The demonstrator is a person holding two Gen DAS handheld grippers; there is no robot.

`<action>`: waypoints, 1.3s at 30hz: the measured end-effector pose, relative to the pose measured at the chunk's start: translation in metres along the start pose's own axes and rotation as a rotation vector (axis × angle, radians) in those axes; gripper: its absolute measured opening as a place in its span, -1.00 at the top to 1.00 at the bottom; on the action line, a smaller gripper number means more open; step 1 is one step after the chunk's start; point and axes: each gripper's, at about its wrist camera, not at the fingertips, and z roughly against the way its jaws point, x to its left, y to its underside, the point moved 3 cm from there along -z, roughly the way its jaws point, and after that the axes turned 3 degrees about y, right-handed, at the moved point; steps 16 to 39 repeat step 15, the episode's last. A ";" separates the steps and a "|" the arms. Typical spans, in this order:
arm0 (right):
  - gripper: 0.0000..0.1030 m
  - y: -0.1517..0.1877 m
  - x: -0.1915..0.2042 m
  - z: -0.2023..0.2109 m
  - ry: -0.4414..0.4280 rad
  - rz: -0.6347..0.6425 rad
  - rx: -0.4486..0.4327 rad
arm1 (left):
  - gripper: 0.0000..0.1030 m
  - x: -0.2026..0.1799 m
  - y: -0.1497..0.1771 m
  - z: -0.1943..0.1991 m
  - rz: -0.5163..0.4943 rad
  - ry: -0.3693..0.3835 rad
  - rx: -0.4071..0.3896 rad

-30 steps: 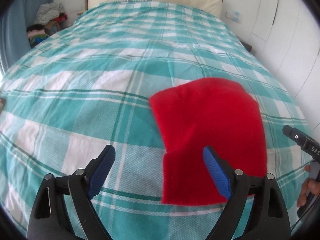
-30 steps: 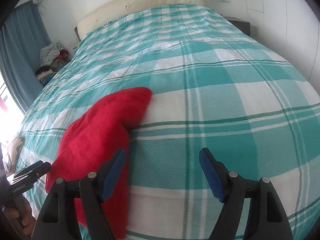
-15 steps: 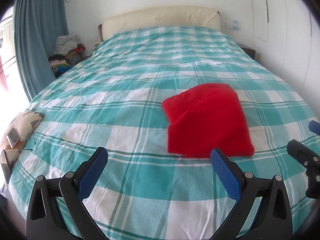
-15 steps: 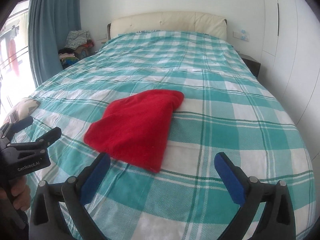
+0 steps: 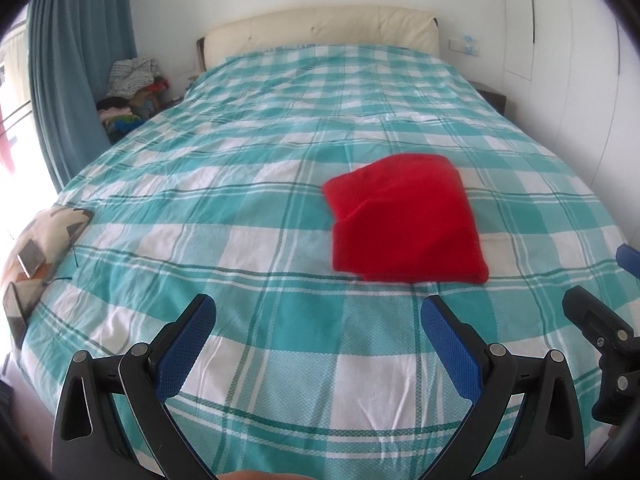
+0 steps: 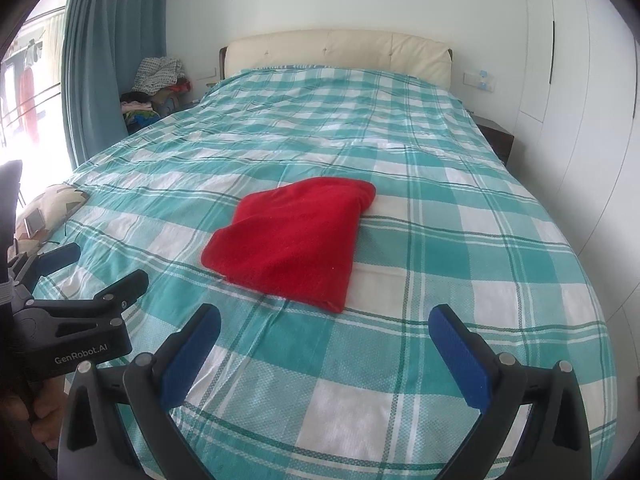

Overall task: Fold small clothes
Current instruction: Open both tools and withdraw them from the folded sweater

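A folded red cloth (image 5: 404, 220) lies flat on the teal and white checked bedspread (image 5: 240, 208), right of the bed's middle; it also shows in the right wrist view (image 6: 296, 240). My left gripper (image 5: 316, 320) is open and empty, held back from the cloth near the foot of the bed. My right gripper (image 6: 326, 332) is open and empty, also short of the cloth. Each gripper shows at the edge of the other's view: the right one (image 5: 600, 336) and the left one (image 6: 76, 304).
A cream headboard (image 6: 340, 52) stands at the far end. A patterned cushion (image 5: 44, 236) lies at the bed's left edge. A pile of clothes (image 6: 156, 88) sits by the blue curtain (image 6: 116, 60). White wardrobe doors (image 6: 580, 100) line the right side.
Both grippers have pulled back and up from the red cloth, which lay right between the fingers a second ago. The cloth stays folded on the bed.
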 end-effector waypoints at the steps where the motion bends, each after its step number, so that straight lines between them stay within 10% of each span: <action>1: -0.99 0.000 0.000 0.002 0.002 -0.001 0.000 | -0.99 0.001 0.000 0.001 0.006 0.012 0.002; 39: -0.99 0.007 -0.010 0.004 0.014 -0.024 0.009 | -0.99 -0.006 -0.001 0.009 0.034 0.045 -0.028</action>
